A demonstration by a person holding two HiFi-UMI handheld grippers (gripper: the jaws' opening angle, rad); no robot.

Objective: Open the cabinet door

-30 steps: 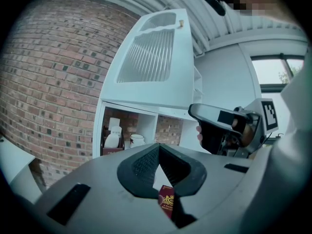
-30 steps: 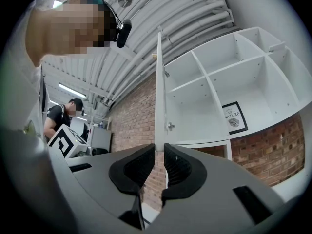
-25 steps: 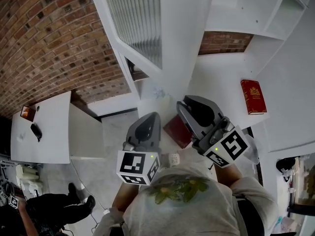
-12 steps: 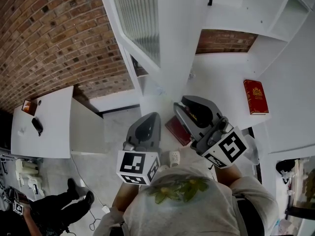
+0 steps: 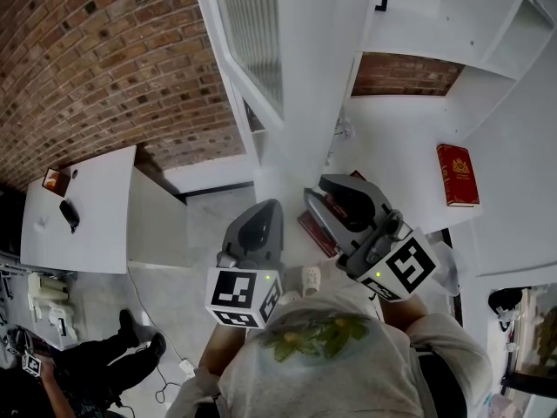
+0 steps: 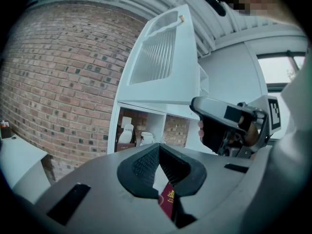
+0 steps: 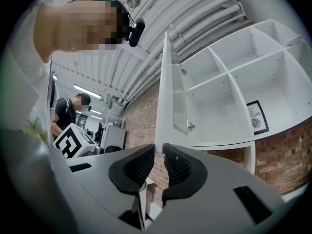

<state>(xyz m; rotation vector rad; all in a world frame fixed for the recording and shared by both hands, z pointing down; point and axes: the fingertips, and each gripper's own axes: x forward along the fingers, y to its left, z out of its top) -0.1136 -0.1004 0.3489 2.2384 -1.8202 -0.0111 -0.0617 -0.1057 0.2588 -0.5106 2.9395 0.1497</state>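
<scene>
The white cabinet door (image 5: 252, 33) with its ribbed glass pane stands swung out from the upper cabinet (image 5: 452, 16). It shows in the left gripper view (image 6: 161, 57) and edge-on in the right gripper view (image 7: 178, 101). Both grippers hang low by my chest, below the door and apart from it. My left gripper (image 5: 261, 212) (image 6: 158, 147) is shut with nothing in it. On my right gripper (image 5: 324, 192) (image 7: 160, 151) the jaws stand a thin slit apart and hold nothing; the door's lower corner shows just beyond them.
One red book (image 5: 457, 174) lies on the white counter at right, another (image 5: 315, 231) (image 6: 168, 204) below the grippers. Jars and a mug (image 6: 145, 138) sit in lower cubbies. A framed print (image 7: 257, 117) leans in a shelf. A white desk (image 5: 78, 216) and a person (image 5: 96, 373) are at left.
The view has shifted a little, so the door and counter sit further right and up. The right gripper has drifted slightly left; the left gripper keeps its place.
</scene>
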